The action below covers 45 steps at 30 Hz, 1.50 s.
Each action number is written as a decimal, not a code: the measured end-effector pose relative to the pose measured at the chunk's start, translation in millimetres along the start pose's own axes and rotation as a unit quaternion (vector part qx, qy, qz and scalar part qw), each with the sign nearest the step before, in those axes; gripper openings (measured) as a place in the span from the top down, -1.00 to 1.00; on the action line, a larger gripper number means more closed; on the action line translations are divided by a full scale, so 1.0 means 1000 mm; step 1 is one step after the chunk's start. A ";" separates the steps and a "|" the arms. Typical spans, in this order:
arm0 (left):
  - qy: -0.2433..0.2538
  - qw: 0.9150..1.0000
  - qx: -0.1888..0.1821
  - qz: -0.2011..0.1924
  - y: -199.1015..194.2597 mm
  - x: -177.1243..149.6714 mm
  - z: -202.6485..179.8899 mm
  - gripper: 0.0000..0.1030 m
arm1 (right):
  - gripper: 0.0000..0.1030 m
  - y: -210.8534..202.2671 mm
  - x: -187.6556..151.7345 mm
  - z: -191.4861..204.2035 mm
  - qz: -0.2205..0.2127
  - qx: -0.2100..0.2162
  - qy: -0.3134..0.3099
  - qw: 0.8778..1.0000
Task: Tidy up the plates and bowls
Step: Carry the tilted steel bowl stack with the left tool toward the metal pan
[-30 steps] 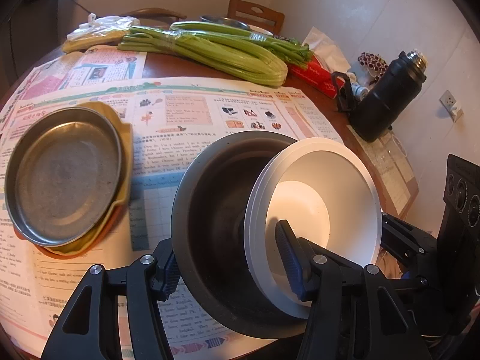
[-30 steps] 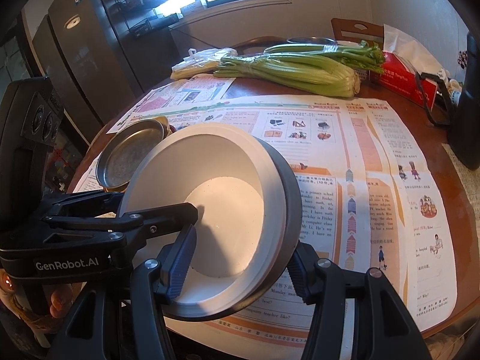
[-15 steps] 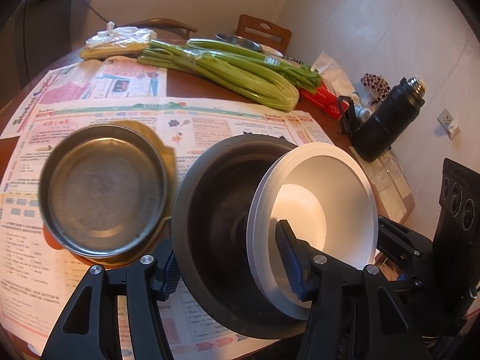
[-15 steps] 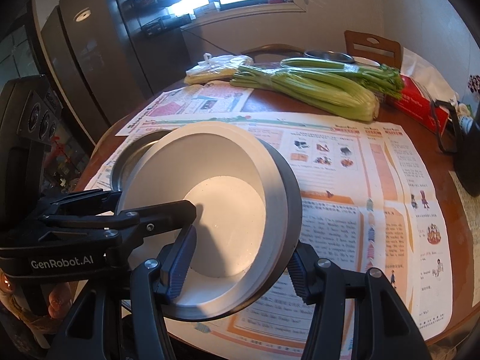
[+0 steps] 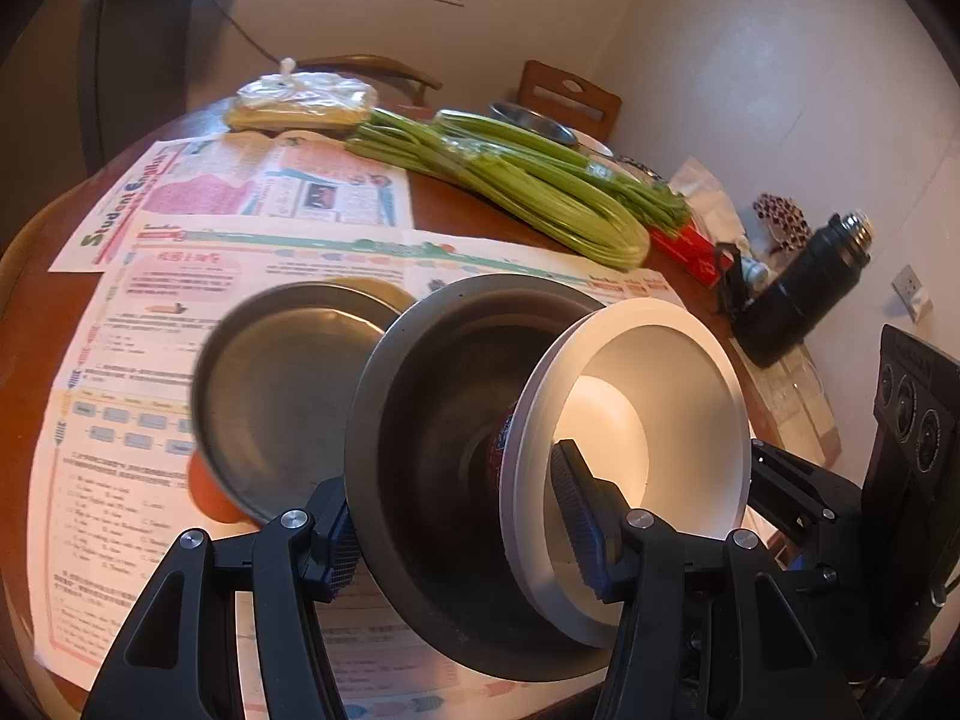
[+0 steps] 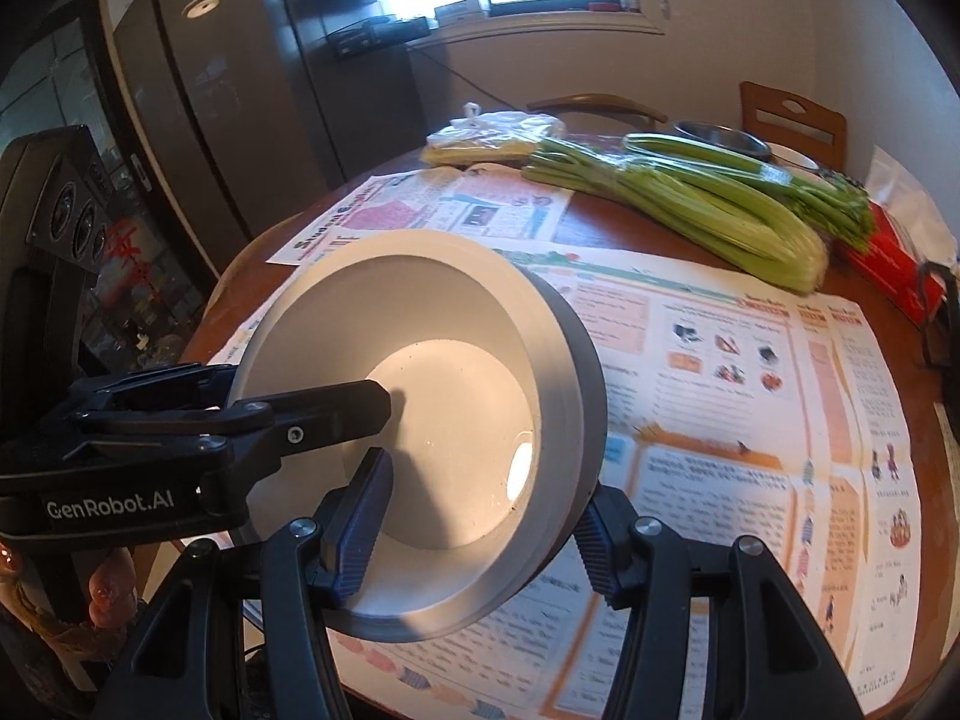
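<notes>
Both grippers clamp my nested pair: left gripper (image 5: 462, 525) and right gripper (image 6: 480, 531) each pinch white bowl (image 6: 444, 420) inside steel bowl (image 5: 432, 438), held tilted above the newspaper (image 6: 720, 396). I should level it over the metal plate (image 5: 282, 384), lowering both hands evenly

- The large grey bowl (image 5: 432, 420) looks like dull brushed metal.
- The white bowl (image 6: 456, 396) inside it is smooth and a little glossy.
- The flat plate (image 5: 282, 384) is scratched matt metal.
- Printed newspaper (image 6: 750, 396) covers the polished wooden table (image 5: 474, 210).
- The gripper pads (image 5: 576, 510) are ribbed.
</notes>
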<state>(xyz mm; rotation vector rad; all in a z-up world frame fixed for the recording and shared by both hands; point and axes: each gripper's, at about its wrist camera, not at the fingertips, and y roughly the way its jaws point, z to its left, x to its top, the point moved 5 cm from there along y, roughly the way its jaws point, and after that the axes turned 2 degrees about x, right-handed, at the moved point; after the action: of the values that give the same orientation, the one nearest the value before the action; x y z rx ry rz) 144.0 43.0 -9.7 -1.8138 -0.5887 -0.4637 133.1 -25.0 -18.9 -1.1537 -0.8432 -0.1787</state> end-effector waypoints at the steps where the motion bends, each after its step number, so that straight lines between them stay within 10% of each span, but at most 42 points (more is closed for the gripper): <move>1: -0.002 1.000 0.002 -0.001 -0.001 0.001 0.003 -0.12 | -0.12 0.002 0.003 0.003 0.000 0.001 -0.004 1.000; 45: -0.038 0.996 0.075 0.003 0.009 0.029 0.072 -0.12 | -0.12 0.068 0.052 0.044 0.027 0.038 -0.045 0.998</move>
<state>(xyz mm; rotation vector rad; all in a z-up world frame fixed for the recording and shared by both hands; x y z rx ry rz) 174.1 114.3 -21.8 -1.6954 -0.6541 -0.3388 183.5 56.4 -27.1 -1.1181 -0.8894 -0.0502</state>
